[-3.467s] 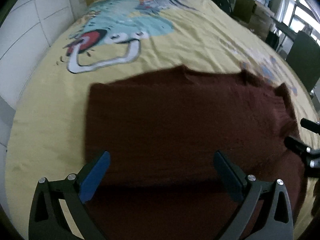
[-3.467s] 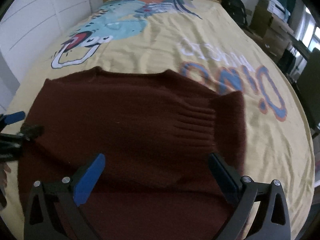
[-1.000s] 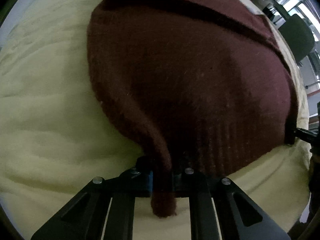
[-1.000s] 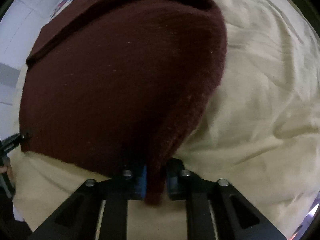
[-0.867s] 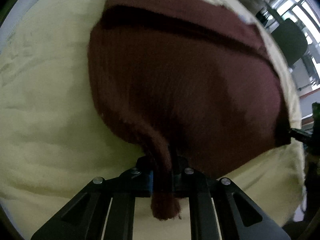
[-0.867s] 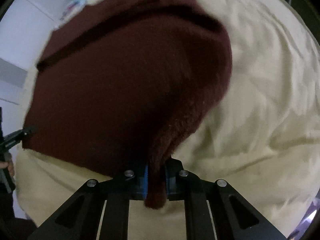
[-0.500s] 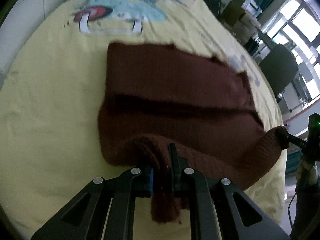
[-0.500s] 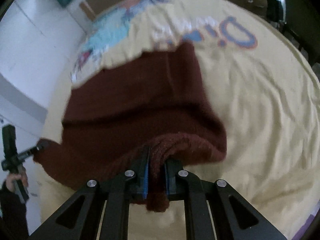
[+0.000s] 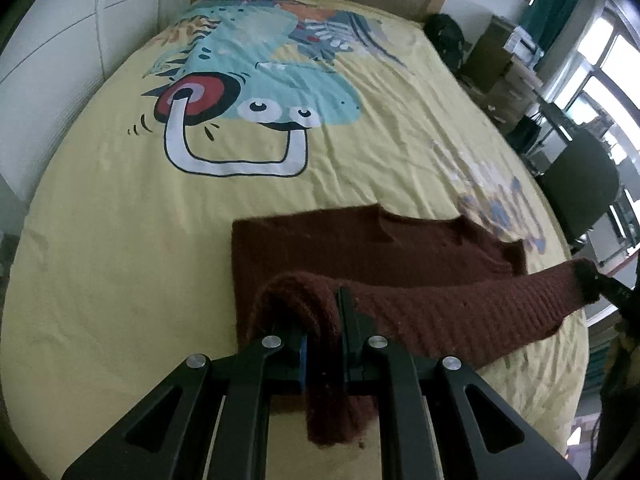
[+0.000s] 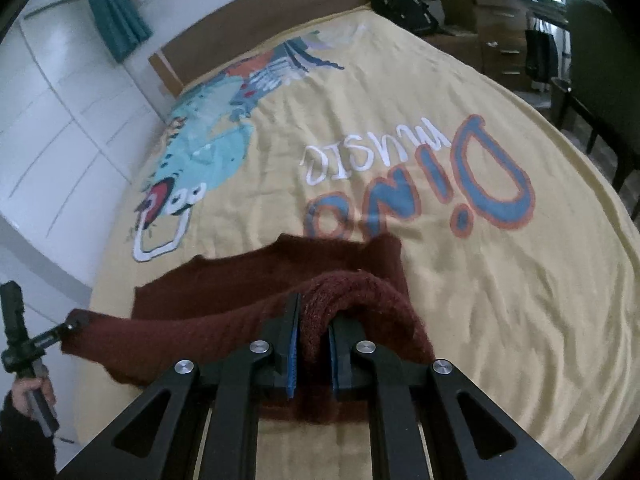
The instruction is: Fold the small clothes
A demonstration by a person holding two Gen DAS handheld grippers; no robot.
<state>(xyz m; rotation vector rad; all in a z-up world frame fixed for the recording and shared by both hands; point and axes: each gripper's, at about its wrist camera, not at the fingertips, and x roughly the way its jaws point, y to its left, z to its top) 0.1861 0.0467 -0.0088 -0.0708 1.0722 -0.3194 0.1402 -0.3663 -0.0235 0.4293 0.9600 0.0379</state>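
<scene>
A dark maroon knit sweater (image 9: 360,240) lies on a yellow bed cover (image 9: 100,240) with a cartoon dinosaur print. My left gripper (image 9: 324,332) is shut on the sweater's near left hem corner and holds it lifted above the bed. My right gripper (image 10: 312,344) is shut on the near right hem corner of the sweater (image 10: 248,280), also lifted. The hem stretches taut between the two grippers, with the far half of the sweater flat on the bed below. The right gripper's tip shows at the right edge of the left wrist view (image 9: 600,286); the left gripper shows at the left edge of the right wrist view (image 10: 52,334).
A wooden headboard (image 10: 260,12) stands at the far end, white wall panels (image 9: 60,20) on the left. A black backpack (image 10: 404,4), wooden drawers (image 10: 480,0) and a dark chair (image 9: 580,184) stand on the right of the bed.
Both grippers, open over the flat sweater 3.5 s ago, have shut on the near hem corners. They have lifted the hem and carried it up and over the sweater's far half.
</scene>
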